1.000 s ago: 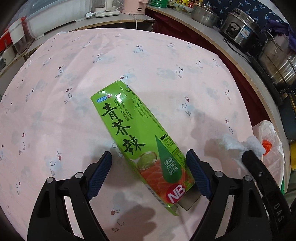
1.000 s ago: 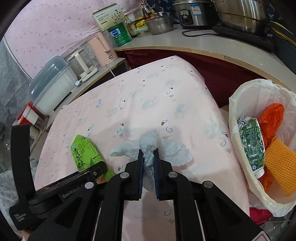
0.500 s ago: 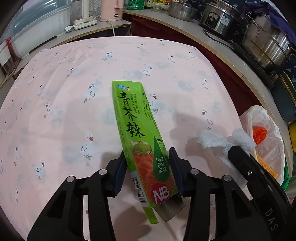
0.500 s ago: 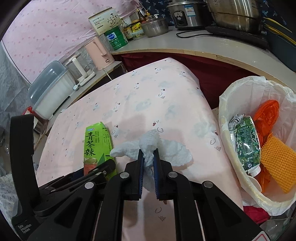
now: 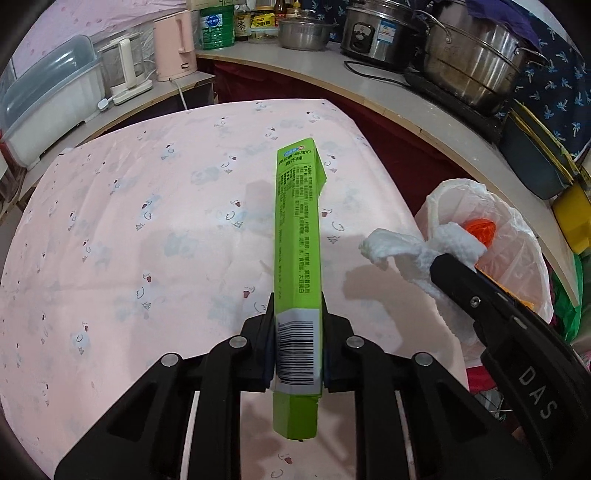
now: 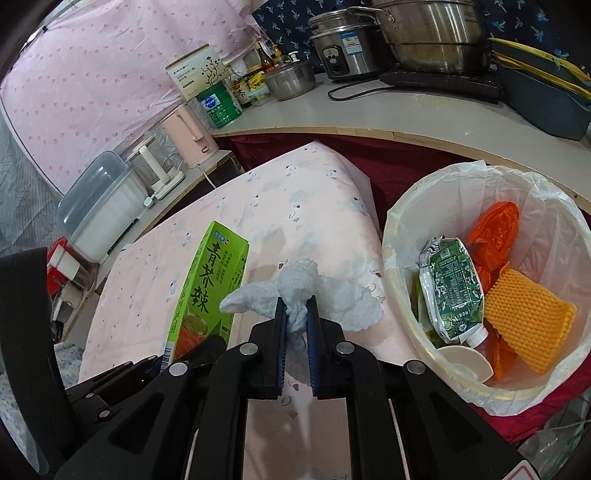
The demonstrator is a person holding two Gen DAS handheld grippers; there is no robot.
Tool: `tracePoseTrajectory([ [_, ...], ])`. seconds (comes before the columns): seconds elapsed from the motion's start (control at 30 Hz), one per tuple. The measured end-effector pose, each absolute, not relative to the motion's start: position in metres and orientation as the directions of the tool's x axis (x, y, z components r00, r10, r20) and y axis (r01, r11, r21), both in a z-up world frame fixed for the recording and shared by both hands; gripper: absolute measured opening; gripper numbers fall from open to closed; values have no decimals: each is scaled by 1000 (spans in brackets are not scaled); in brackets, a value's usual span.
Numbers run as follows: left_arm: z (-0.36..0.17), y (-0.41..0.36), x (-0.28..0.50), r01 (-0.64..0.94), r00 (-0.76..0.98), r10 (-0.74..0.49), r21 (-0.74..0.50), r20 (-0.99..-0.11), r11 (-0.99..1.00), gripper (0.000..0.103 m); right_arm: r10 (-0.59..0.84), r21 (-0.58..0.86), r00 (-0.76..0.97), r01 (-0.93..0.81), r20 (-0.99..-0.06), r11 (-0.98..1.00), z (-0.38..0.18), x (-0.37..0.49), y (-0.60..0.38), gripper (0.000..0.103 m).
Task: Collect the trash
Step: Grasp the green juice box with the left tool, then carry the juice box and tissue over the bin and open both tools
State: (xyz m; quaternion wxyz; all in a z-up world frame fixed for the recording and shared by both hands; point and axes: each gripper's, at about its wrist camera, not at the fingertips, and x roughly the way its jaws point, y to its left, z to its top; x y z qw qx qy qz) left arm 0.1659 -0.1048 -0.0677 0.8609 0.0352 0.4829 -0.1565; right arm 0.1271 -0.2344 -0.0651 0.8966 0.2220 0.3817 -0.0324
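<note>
My left gripper [image 5: 297,325] is shut on a long green wasabi box [image 5: 297,236] and holds it lifted above the pink tablecloth [image 5: 129,240], narrow side up. The box also shows in the right wrist view [image 6: 207,291]. My right gripper [image 6: 295,314] is shut on a crumpled white paper towel [image 6: 306,291], held above the table's right edge; the towel also shows in the left wrist view [image 5: 410,254]. A white-bagged trash bin [image 6: 554,206] stands right of the table, holding a green pouch [image 6: 452,291], orange wrappers and a yellow foam net.
A wooden counter [image 5: 388,92] curves behind and to the right, with steel pots [image 5: 476,55], a rice cooker [image 5: 380,33], a pink kettle [image 5: 173,44] and bottles. A clear-lidded plastic box [image 5: 48,110] stands at the back left.
My left gripper closed on the green box, lifted it off the cloth and turned it onto its narrow side. Both grippers moved right, closer to the bin.
</note>
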Motion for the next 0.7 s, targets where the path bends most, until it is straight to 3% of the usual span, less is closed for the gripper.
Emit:
tracePoseTrajectory([
  [0.7, -24, -183, 121, 476, 508, -325, -54, -798, 878, 18, -66, 391, 790, 371, -609, 842, -20, 48, -325, 10],
])
